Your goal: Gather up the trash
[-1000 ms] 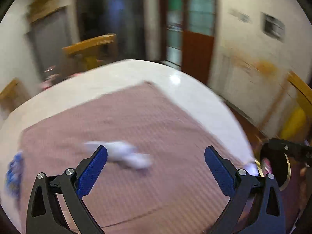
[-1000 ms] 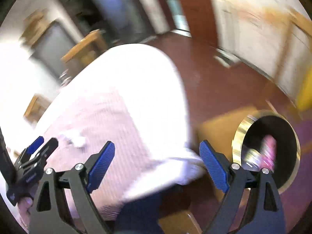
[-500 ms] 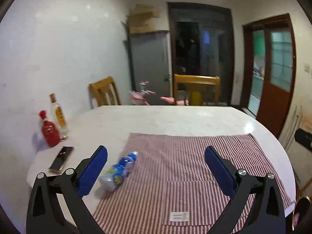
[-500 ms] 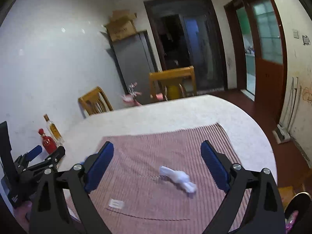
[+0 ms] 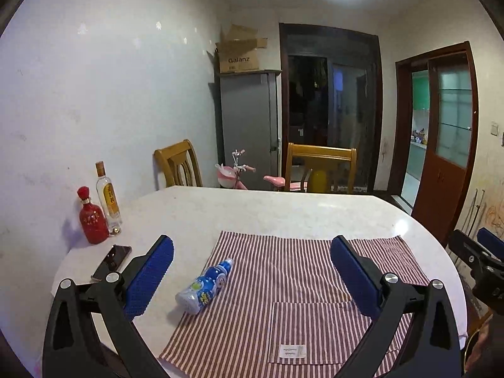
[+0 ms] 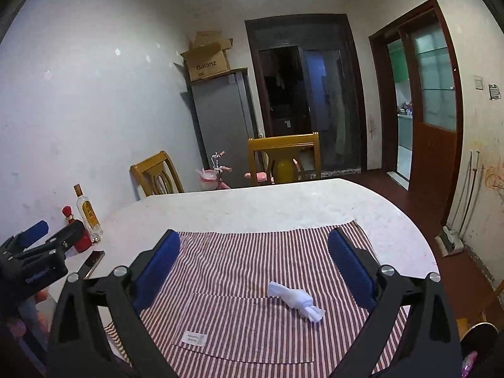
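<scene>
**Back over the table, both grippers empty**

You've swung both grippers up from the bin side. Your left gripper [image 5: 252,271] stands apart and empty; your right gripper [image 6: 253,263] is opening, nothing between. Next: the small bottle [image 5: 204,286] at the striped cloth's [image 5: 299,283] left edge, the twisted tissue [image 6: 296,301] near its right side.

My left claw [image 5: 252,271]: black frame, blue pads
My right claw [image 6: 253,260]: black frame, blue pads, jaws opening, only cloth beyond them
Surface [image 5: 283,211]: pale marbled white
Cloth [image 5: 299,283]: red-and-white stripes, small white label near my edge
Small bottle [image 5: 204,286]: blue and white with a yellow-green patch, on the cloth's left edge
Crumpled tissue [image 6: 296,301]: white
Round bottle [image 5: 92,217]: red, red cap, by the surface's left edge
Tall bottle [image 5: 108,197]: clear, yellow label
Phone [image 5: 112,261]: black
Chairs [image 5: 321,167]: yellow-brown wood
</scene>
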Demonstrator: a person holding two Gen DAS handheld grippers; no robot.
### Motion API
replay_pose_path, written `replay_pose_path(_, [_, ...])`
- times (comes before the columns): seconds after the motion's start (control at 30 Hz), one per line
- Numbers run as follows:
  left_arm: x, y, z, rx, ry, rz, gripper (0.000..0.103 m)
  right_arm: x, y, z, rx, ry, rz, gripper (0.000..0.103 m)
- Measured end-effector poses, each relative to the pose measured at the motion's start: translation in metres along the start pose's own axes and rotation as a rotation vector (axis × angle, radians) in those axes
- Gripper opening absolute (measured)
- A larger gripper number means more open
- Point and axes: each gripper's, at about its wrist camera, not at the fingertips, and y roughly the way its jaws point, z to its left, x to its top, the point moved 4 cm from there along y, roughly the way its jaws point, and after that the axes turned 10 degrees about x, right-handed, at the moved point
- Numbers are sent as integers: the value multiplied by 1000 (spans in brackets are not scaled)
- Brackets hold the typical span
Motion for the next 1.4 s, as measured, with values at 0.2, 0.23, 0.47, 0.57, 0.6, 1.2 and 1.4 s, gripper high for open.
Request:
replay_pose_path(0.2, [4,-7,2,0,2,-22,97,1,0,2,7,-8,-3,95])
replay_pose_path(0.23, [5,-7,1,-2,4,-23,97,1,0,2,8,-6,-3,95])
replay_pose_path(0.47, [7,-7,-2,-7,11,-32,97,1,1,1,-2,-9,-3,95])
replay_pose_path(0.57, [7,-5,-4,-6,16,-28,97,1,3,1,-5,-10,0,95])
replay_pose_path(0.6, [7,-5,-4,-6,17,-27,97,1,4,1,-4,-9,2,95])
replay_pose_path(1.2, [6,2,-4,-18,15,-22,97,-2,10,3,-7,-10,14,96])
replay_pose_path(1.4, [5,5,-1,-18,10,-18,97,-2,14,6,-4,-18,24,96])
